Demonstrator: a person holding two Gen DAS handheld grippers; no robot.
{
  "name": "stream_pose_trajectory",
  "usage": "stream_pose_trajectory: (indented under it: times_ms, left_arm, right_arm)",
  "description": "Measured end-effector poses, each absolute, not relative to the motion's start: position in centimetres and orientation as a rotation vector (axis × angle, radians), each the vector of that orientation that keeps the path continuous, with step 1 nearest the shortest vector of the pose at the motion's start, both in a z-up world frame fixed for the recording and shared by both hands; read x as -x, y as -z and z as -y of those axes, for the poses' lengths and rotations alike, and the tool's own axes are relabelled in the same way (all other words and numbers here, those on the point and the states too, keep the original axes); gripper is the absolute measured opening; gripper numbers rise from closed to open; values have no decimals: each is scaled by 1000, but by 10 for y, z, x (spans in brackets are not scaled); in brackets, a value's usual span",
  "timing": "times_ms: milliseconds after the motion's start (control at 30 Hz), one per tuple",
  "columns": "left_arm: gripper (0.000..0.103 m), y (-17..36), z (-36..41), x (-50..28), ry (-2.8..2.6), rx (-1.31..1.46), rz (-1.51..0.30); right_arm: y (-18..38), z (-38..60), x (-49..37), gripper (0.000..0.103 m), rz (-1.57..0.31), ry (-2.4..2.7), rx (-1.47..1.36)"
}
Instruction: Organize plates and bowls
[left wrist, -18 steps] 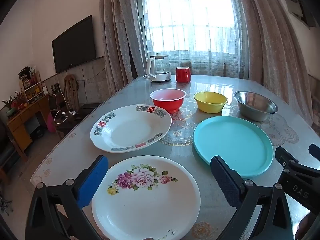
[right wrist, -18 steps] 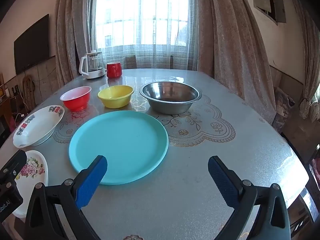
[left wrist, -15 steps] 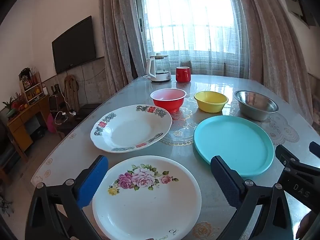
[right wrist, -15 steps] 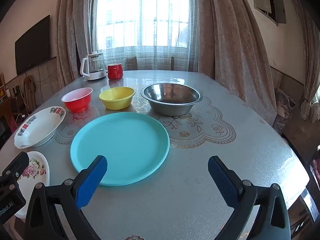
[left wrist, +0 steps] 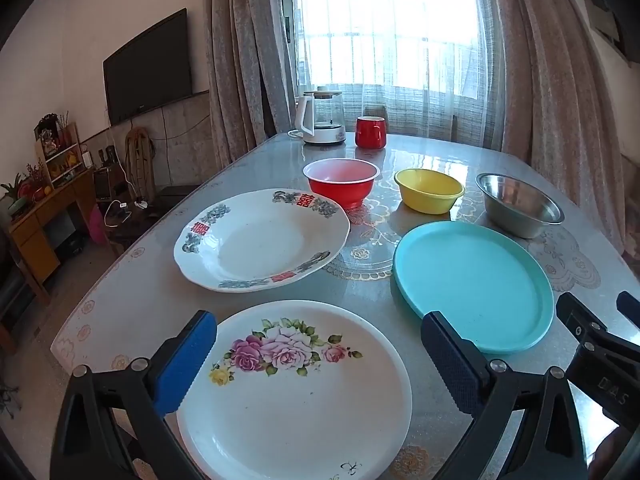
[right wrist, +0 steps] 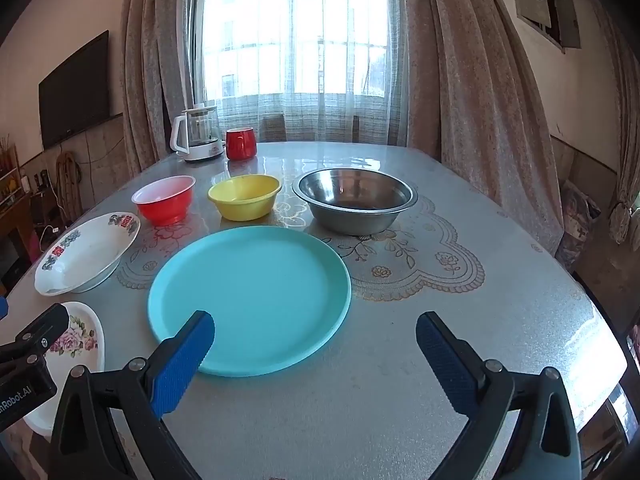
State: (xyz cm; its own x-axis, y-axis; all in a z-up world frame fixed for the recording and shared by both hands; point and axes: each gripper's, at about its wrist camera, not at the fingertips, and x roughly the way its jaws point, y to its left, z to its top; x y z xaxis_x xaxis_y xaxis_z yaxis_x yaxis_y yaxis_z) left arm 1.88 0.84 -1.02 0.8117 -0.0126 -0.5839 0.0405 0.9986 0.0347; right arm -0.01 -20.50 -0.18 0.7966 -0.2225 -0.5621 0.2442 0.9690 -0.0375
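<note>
My left gripper [left wrist: 316,360] is open above the near part of a white rose-patterned plate [left wrist: 296,396]. Beyond it lie a white deep plate with red characters [left wrist: 260,240], a red bowl [left wrist: 340,182], a yellow bowl [left wrist: 429,191], a steel bowl [left wrist: 518,210] and a teal plate [left wrist: 472,280]. My right gripper [right wrist: 314,354] is open and empty over the table at the teal plate's [right wrist: 250,296] near right edge. The right wrist view also shows the steel bowl [right wrist: 354,200], yellow bowl [right wrist: 244,196], red bowl [right wrist: 164,199], deep plate [right wrist: 86,254] and rose plate [right wrist: 82,336].
A glass kettle [left wrist: 320,122] and a red mug [left wrist: 371,132] stand at the table's far end by the curtained window. The table's right half [right wrist: 500,300] shows only its patterned cover. A TV and a shelf stand off to the left.
Both views have shifted very slightly, the right wrist view a little to the left. Nothing on the table has moved and both grippers stay open.
</note>
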Motion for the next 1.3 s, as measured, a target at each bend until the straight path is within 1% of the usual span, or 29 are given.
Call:
stream_pose_trajectory:
  times_ms: [1300]
  left_arm:
    - [103, 11, -6, -22, 35, -76, -635]
  right_arm:
    - [10, 215, -4, 103, -625, 221, -88]
